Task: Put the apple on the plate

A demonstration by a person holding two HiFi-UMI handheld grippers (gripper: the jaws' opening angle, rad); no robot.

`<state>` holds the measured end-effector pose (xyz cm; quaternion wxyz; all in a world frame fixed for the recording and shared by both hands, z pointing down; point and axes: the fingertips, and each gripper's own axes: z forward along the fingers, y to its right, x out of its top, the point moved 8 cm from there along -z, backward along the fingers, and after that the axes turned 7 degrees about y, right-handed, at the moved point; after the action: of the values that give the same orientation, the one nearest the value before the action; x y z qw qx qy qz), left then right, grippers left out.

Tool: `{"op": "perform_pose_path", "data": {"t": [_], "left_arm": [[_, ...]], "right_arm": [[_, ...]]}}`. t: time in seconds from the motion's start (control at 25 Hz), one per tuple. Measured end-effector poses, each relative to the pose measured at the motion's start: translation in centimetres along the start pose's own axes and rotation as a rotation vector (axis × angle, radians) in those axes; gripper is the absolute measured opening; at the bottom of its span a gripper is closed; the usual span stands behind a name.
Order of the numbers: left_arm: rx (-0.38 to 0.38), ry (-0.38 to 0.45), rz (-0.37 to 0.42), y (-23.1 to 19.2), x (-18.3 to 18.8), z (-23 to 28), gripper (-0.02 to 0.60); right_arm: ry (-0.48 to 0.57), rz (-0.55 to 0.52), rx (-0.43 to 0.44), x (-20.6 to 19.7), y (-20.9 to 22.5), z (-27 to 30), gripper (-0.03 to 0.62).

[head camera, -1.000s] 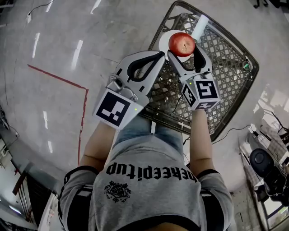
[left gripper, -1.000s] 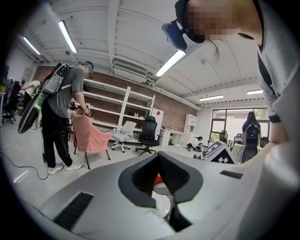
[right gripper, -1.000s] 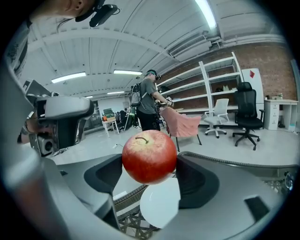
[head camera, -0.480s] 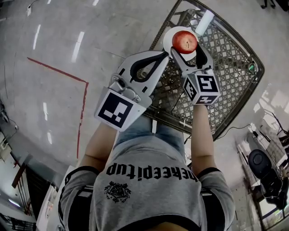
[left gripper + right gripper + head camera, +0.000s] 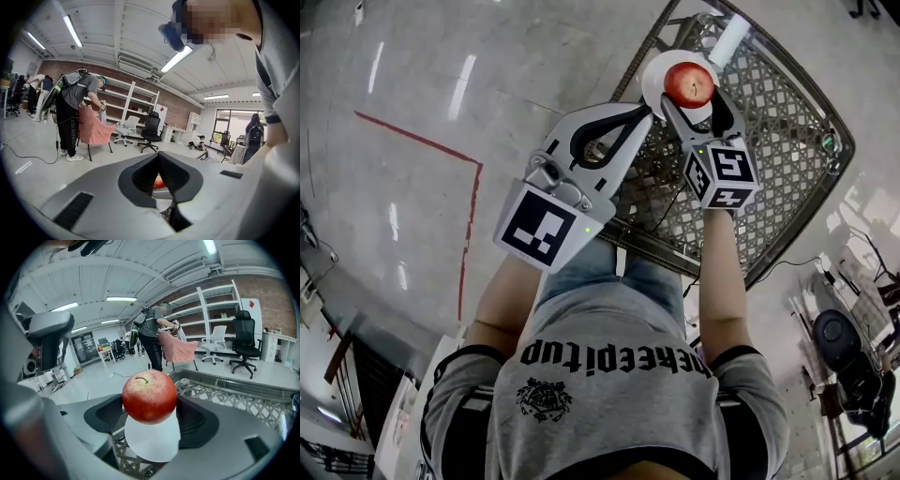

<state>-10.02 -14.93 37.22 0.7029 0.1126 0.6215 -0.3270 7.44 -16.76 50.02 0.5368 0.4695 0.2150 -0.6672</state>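
Observation:
A red apple is clamped between the jaws of my right gripper. It hangs just above a small white plate on the metal lattice table. My left gripper sits beside it on the left, above the table's near left edge. Its jaws are closed tip to tip with nothing between them. Through the loop behind its tips, the left gripper view shows a sliver of the apple.
A white cylinder lies on the table just beyond the plate. A small green object sits at the table's right rim. Red tape marks the floor to the left. A standing person and office chairs are far off.
My right gripper has carried the apple a little farther out, from the plate's right edge to over its middle. The left gripper has stayed shut alongside.

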Motion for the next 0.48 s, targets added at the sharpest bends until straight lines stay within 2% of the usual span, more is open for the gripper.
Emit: {"op": "perform_pose_path", "data": {"t": [0.48], "left_arm": [[0.021, -0.016, -0.022, -0.6, -1.1, 0.0, 0.034]], "right_arm": [[-0.077, -0.002, -0.024, -2.2, 0.9, 1.3, 0.374]]}}
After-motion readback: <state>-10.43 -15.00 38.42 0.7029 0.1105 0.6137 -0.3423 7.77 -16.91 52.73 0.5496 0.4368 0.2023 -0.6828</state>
